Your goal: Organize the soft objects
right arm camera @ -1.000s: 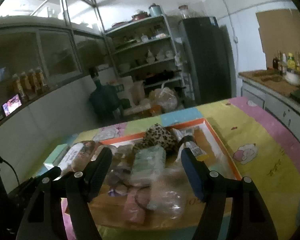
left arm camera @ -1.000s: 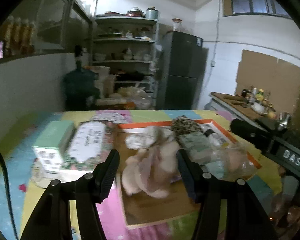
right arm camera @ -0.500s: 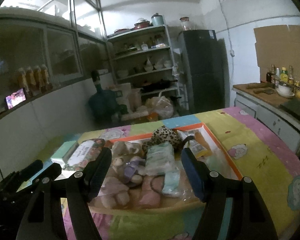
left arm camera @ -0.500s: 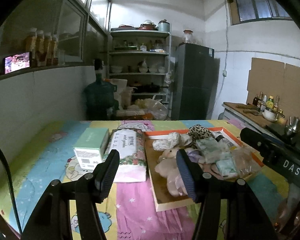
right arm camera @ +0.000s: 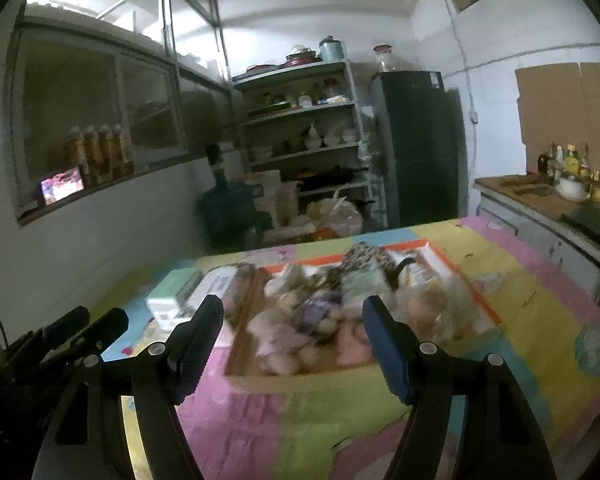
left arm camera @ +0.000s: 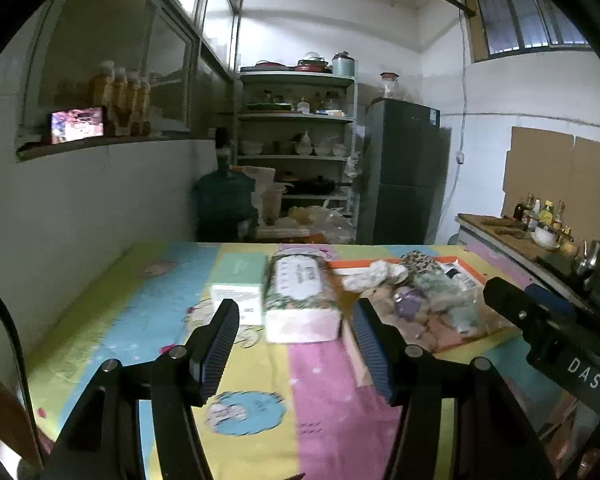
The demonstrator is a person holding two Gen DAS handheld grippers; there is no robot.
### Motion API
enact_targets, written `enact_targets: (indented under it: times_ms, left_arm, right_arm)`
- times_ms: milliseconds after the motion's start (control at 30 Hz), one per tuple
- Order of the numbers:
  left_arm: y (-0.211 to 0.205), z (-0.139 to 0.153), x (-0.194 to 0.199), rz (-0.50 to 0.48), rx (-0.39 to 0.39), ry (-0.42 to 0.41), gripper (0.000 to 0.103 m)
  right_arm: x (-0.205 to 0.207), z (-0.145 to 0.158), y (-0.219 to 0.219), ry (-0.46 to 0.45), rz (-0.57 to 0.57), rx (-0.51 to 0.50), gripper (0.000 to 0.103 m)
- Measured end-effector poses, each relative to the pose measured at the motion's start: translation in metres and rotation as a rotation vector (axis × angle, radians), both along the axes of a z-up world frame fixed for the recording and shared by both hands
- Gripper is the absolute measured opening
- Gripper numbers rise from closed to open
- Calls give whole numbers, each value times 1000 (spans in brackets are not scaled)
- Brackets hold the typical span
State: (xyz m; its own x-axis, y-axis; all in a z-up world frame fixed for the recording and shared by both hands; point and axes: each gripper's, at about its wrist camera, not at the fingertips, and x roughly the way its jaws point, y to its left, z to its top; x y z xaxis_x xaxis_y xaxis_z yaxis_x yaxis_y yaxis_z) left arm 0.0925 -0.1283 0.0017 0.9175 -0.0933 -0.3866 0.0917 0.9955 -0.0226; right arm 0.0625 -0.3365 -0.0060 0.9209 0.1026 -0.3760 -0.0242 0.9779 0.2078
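An orange-rimmed tray [left arm camera: 466, 267] [right arm camera: 446, 261] on the colourful tablecloth holds a heap of soft things: pale plush pieces [right arm camera: 288, 332], a leopard-print item [left arm camera: 420, 262] [right arm camera: 360, 256], a purple item [left arm camera: 406, 303] and clear plastic packets [right arm camera: 444, 304]. A floral tissue pack [left arm camera: 300, 296] and a mint-green box [left arm camera: 238, 280] lie left of the tray. My left gripper [left arm camera: 294, 342] is open and empty, held back from the tissue pack. My right gripper [right arm camera: 292, 340] is open and empty, short of the tray's near edge.
The table's left side runs along a grey wall [left arm camera: 80, 216]. Behind the table stand a water jug [left arm camera: 224, 200], shelves of dishes [left arm camera: 296, 152] and a dark fridge [left arm camera: 404, 172]. A counter with bottles [right arm camera: 556, 184] lies at the right.
Both grippers have pulled back and up from the tray; the tray and packs look smaller and farther off. Both stay open and empty.
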Motion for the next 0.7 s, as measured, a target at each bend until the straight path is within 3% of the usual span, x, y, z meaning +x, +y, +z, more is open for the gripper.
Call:
enact_targets:
  times_ms: [333, 700]
  left_arm:
    - [41, -1, -39, 26, -2, -27, 59]
    - [61, 6, -72, 52, -10, -68, 59]
  right_arm:
    - [-43, -4, 51, -32, -1, -56, 74]
    - [-77, 0, 76, -30, 15, -41, 74]
